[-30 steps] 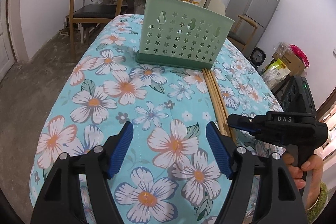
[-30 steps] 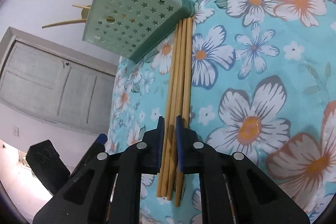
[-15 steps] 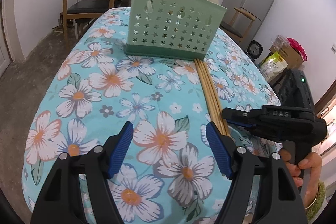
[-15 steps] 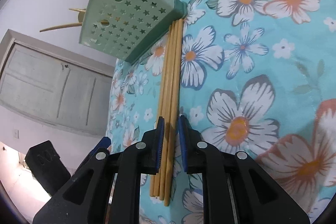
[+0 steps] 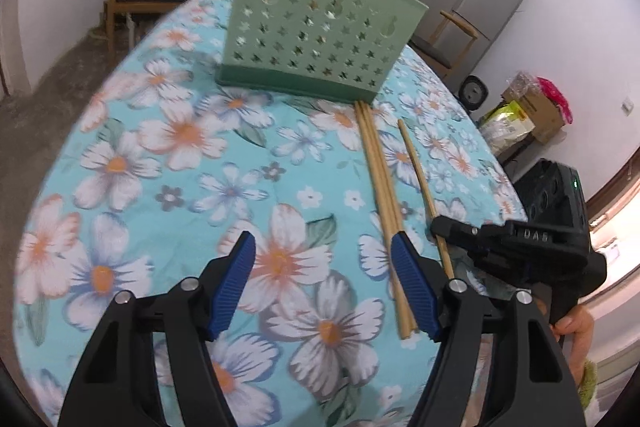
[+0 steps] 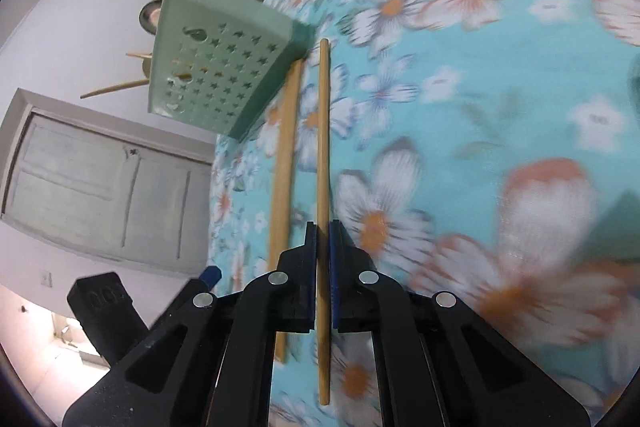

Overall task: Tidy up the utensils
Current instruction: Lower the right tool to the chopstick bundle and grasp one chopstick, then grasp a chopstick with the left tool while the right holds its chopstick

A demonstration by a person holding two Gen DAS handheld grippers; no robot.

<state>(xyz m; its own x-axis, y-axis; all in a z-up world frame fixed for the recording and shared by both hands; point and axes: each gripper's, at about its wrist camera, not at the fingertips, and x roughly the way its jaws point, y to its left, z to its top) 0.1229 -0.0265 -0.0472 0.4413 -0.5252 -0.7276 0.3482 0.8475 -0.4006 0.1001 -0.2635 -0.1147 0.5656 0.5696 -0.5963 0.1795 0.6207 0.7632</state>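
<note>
One chopstick (image 6: 323, 131) has come away from the bundle (image 5: 380, 187) near the tabletop's right edge; the right claw (image 6: 322, 231) has just clamped it. Lift it level toward the holder (image 5: 316, 39). The left claw (image 5: 324, 279) gapes empty.

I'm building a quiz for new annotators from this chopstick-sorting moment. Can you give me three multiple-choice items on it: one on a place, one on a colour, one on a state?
1. Where do the loose chopsticks lie?
A. inside the holder
B. on the floral tablecloth, in front of the holder
C. on a chair

2. What colour is the utensil holder?
A. pale green
B. red
C. black

3. How do the right gripper jaws stand?
A. wide open, empty
B. shut on a spoon
C. shut on a single chopstick

Answers: 1 B, they rest on the cloth by the holder's base. 2 A, its star-punched walls are pale green. 3 C, the pads pinch one stick set apart from the others.
</note>
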